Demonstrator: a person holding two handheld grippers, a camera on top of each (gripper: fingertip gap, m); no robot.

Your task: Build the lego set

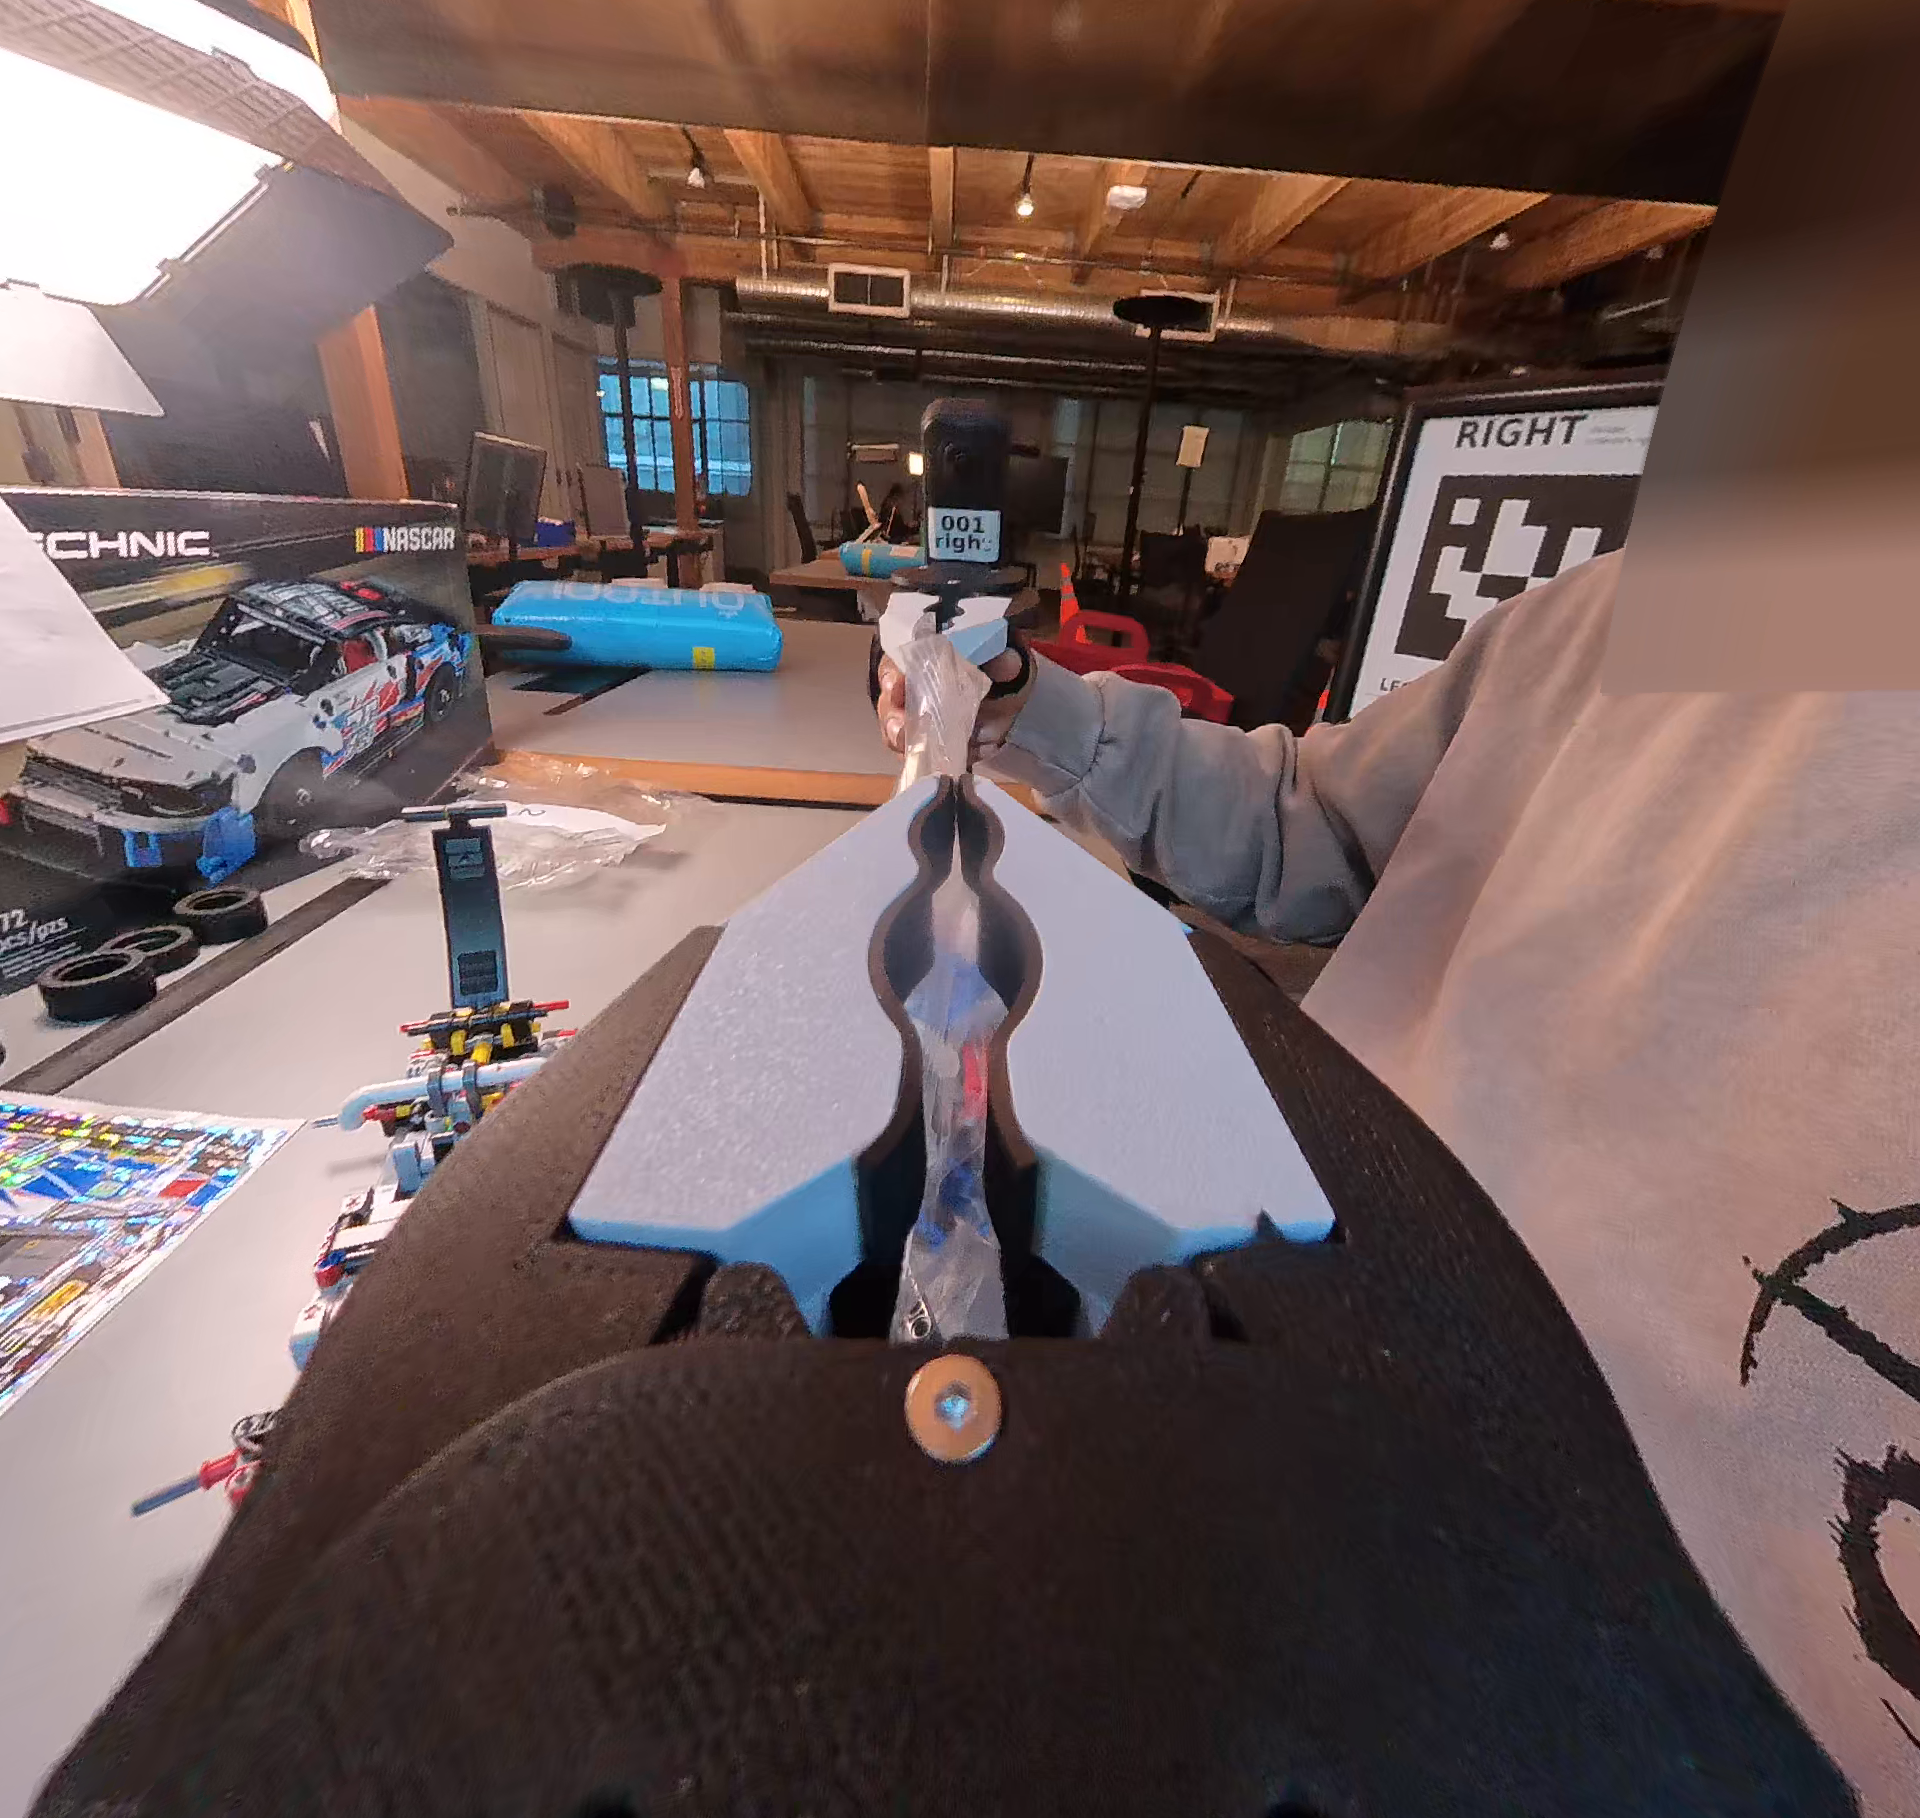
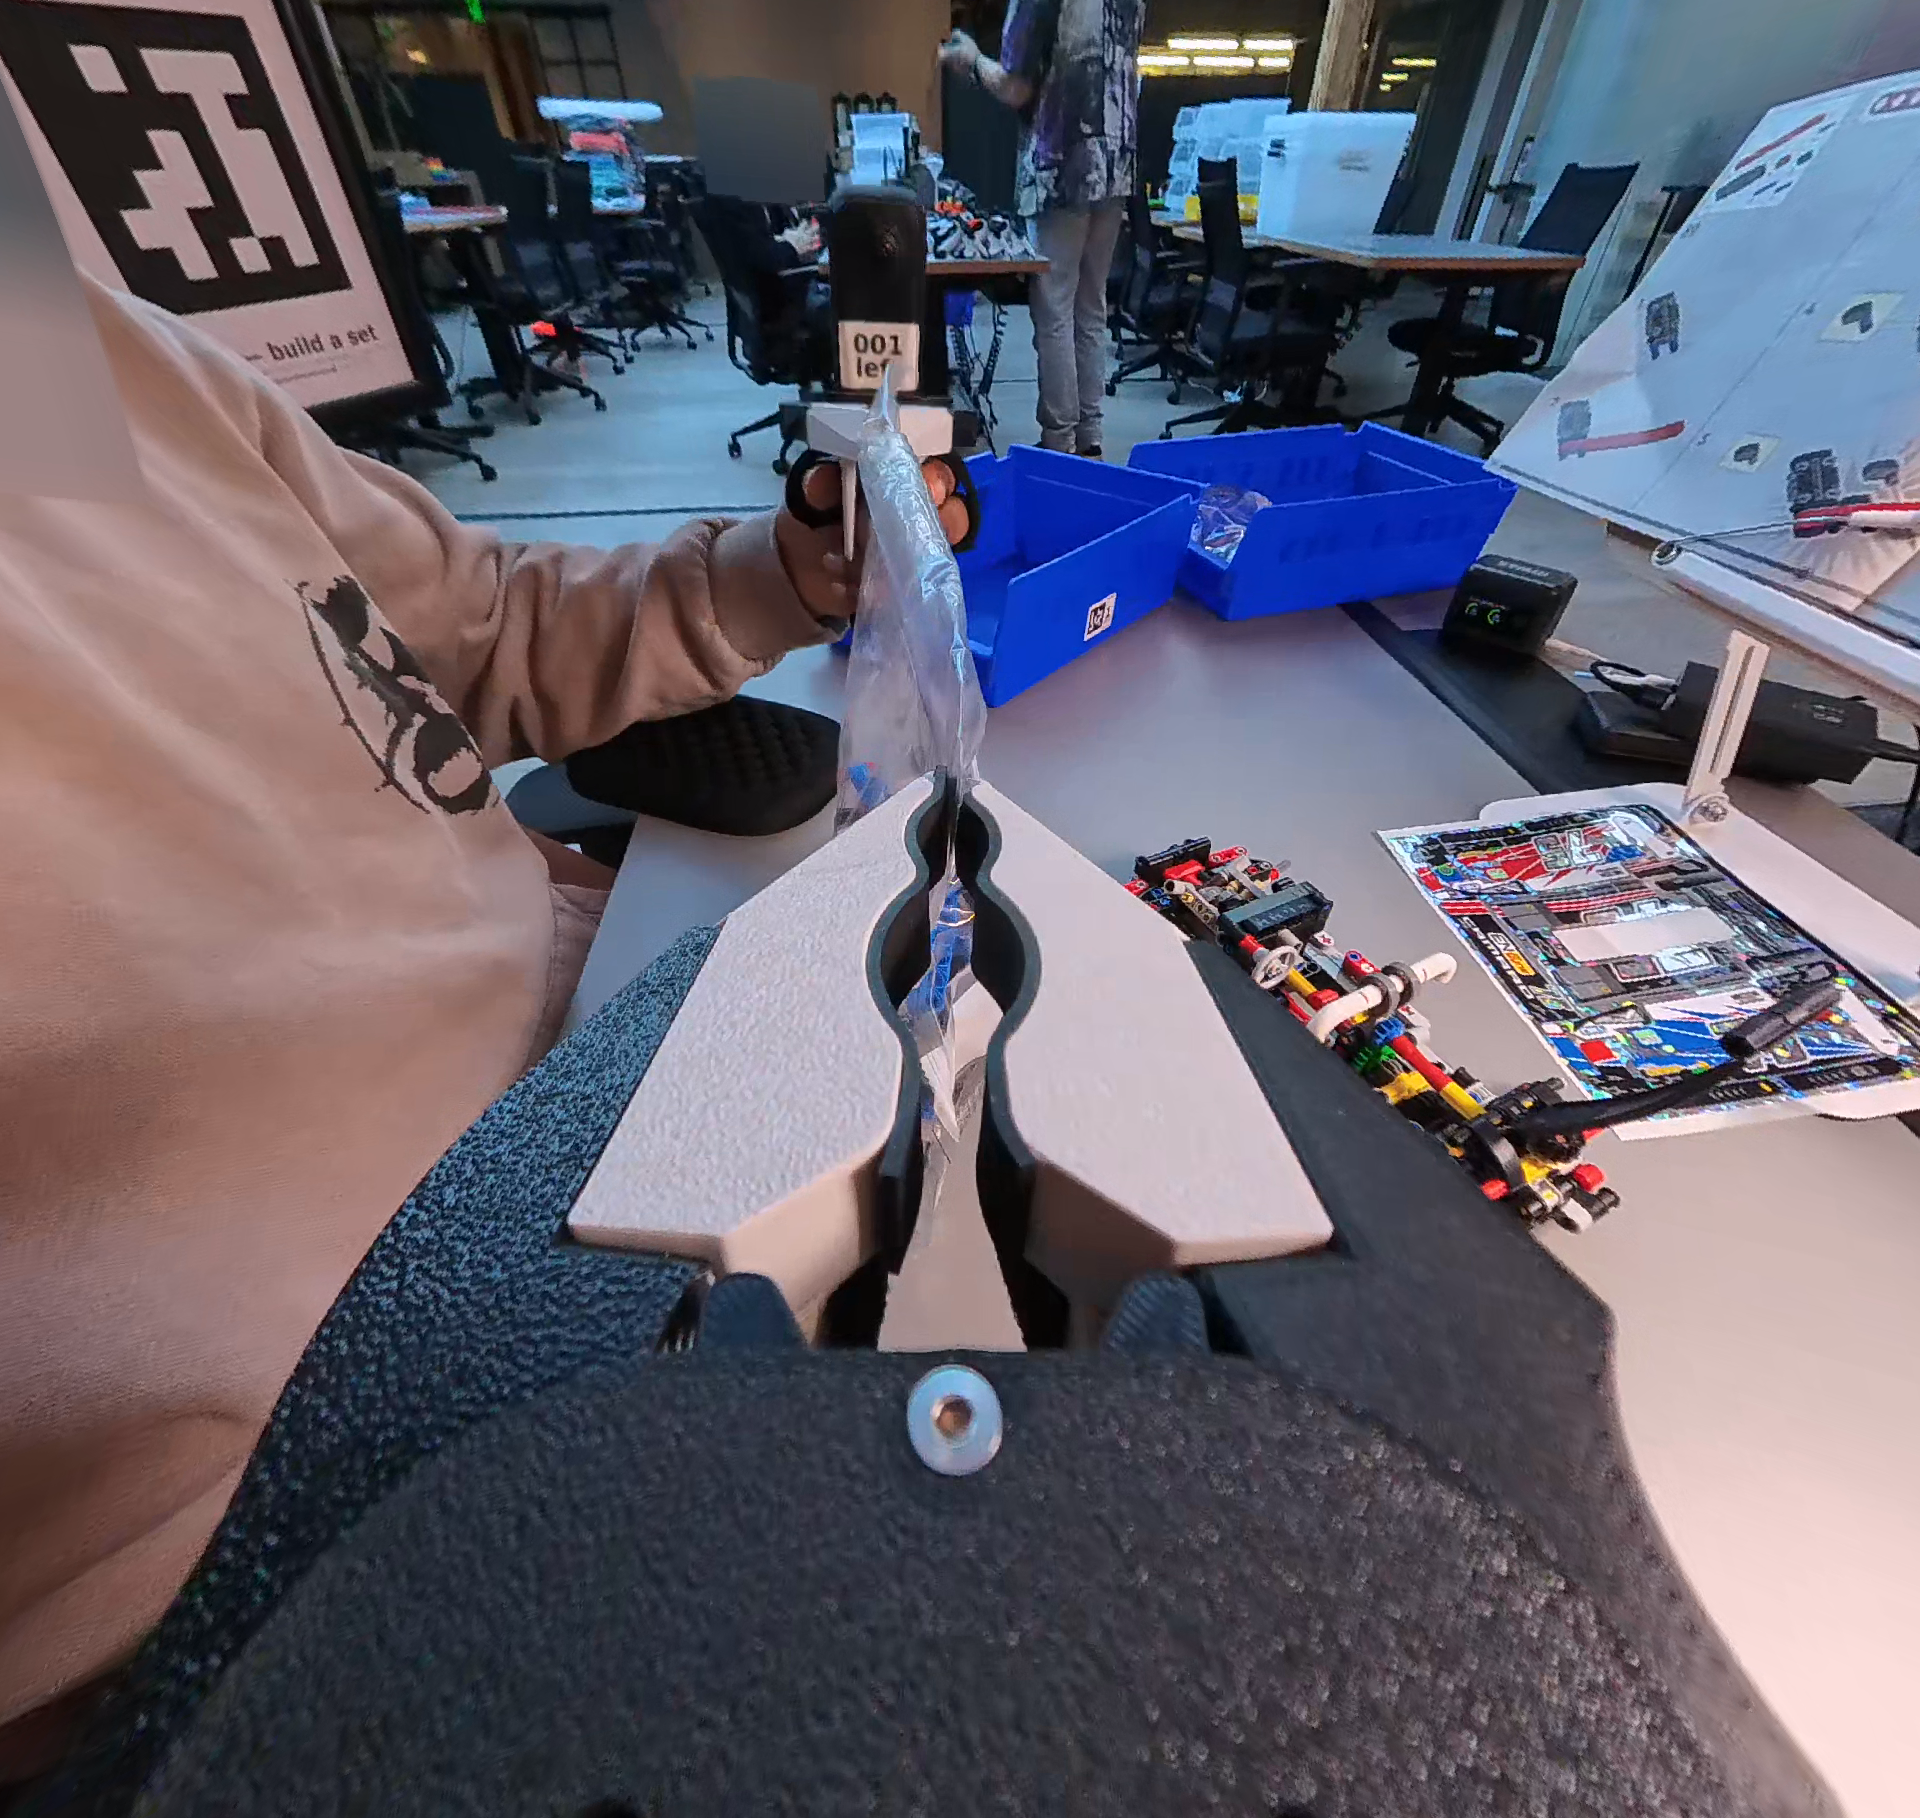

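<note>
A clear plastic bag (image 2: 906, 625) with small blue and red Lego parts hangs stretched between my two grippers above the table. My left gripper (image 1: 956, 786) is shut on one edge of the bag (image 1: 940, 698), whose film runs back between its pads. My right gripper (image 2: 948, 792) is shut on the other edge. Each gripper shows in the other's view, held by a hand: the right one (image 1: 951, 625) and the left one (image 2: 878, 438). The partly built Lego chassis (image 2: 1361, 1020) lies on the grey table (image 2: 1247, 729) to the right of my right gripper; it also shows in the left wrist view (image 1: 457, 1072).
A sticker sheet (image 2: 1652, 947) lies beside the chassis, under a white stand holding the instruction booklet (image 2: 1766, 334). Two blue bins (image 2: 1091, 563) stand at the back. The set's box (image 1: 239, 667), black tyres (image 1: 104, 979) and empty clear bags (image 1: 499, 833) lie on the left. Spacing between my two grippers at the tips: around 20 cm.
</note>
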